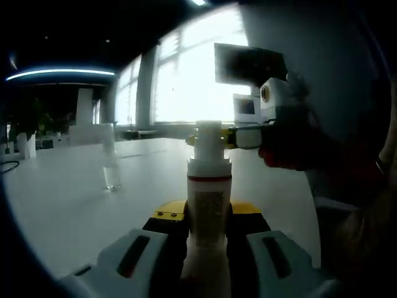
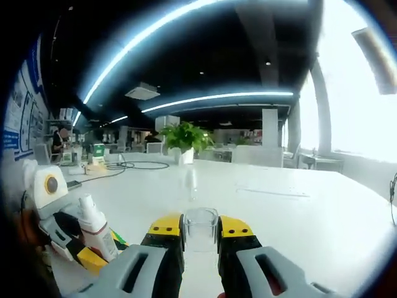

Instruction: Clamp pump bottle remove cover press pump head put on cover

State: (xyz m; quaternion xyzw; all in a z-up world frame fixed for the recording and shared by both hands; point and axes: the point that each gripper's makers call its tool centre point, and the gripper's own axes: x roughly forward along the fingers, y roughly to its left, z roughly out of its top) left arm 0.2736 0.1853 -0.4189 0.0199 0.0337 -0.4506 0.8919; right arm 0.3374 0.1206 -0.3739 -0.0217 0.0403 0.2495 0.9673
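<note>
A white pump bottle (image 1: pixel 209 198) with a red band stands upright, and my left gripper (image 1: pixel 208 217) is shut on its body. Its bare pump head (image 1: pixel 208 138) rises above the jaws. In the right gripper view the same bottle (image 2: pixel 96 230) shows at the lower left, uncovered, in the left gripper (image 2: pixel 79 248). My right gripper (image 2: pixel 200 241) is shut on a small clear cover (image 2: pixel 200 226), held off to the side of the bottle. In the left gripper view the right gripper (image 1: pixel 240 135) reaches in from the right at pump-head height, its tips partly hidden behind the head.
Both grippers are over a large white table (image 2: pixel 298 211). A small clear container (image 1: pixel 111 175) stands on it to the left. A potted plant (image 2: pixel 185 138) and cables (image 2: pixel 133 166) lie at the far end. A person's hand (image 1: pixel 298 146) holds the right gripper.
</note>
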